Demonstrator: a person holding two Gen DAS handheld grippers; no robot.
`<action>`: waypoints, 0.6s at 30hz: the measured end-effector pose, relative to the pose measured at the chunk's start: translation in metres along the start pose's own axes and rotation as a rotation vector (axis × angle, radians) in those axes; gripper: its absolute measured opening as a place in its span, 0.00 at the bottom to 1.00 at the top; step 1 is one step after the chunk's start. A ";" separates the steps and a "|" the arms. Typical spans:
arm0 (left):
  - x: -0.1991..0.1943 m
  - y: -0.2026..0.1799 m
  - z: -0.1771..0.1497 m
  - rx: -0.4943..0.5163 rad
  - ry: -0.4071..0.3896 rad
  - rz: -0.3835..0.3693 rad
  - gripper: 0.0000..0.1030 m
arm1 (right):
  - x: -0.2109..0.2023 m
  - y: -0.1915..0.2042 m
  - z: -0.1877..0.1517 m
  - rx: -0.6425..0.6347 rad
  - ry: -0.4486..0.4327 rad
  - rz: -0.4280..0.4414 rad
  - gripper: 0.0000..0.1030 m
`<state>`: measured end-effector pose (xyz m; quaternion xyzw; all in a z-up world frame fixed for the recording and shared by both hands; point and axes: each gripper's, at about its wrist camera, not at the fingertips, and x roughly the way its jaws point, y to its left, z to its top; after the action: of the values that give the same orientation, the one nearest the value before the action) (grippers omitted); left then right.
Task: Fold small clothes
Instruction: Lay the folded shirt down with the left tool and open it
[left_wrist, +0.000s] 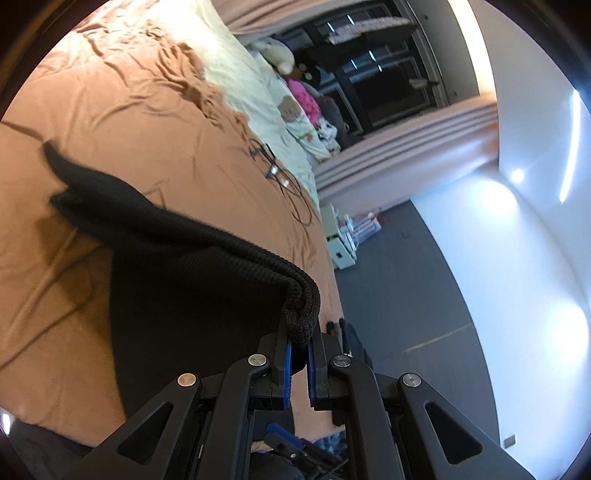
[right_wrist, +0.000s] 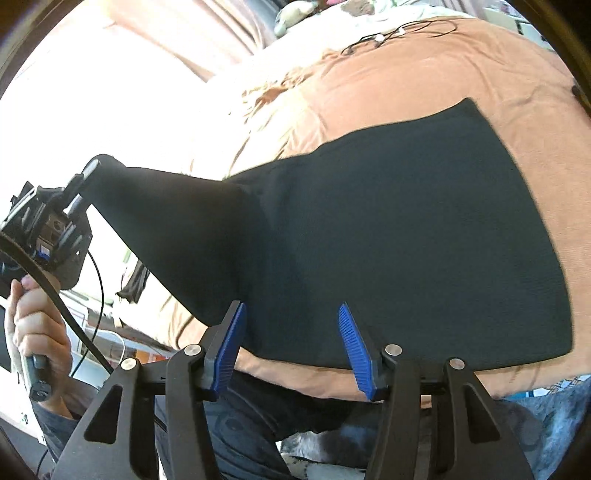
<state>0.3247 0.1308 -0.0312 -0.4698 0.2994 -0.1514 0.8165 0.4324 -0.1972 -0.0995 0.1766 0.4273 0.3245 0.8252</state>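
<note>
Your work surface is a bed covered in a wrinkled tan sheet (right_wrist: 424, 74). The black garment (right_wrist: 424, 236) lies spread across the frame's centre and right, and thin dark cables (right_wrist: 391, 35) trail along the upper edge near a pale yellow blanket (left_wrist: 236, 70).

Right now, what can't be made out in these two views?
- Left wrist: the black garment hides the bedspread beneath it; the garment's near edge is cut off by the left gripper.
- Right wrist: the window area is overexposed; the right gripper hides the garment's near hem.
</note>
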 end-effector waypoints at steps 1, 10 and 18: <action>0.007 -0.005 -0.004 0.007 0.016 -0.003 0.06 | -0.002 -0.001 -0.002 0.004 -0.005 -0.003 0.49; 0.071 -0.032 -0.036 0.053 0.130 -0.001 0.06 | -0.056 -0.046 -0.010 0.080 -0.088 -0.027 0.49; 0.132 -0.047 -0.077 0.093 0.238 0.022 0.06 | -0.088 -0.062 -0.048 0.139 -0.142 -0.045 0.49</action>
<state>0.3800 -0.0154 -0.0664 -0.4069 0.3922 -0.2106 0.7977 0.3797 -0.3025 -0.1101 0.2467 0.3929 0.2621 0.8462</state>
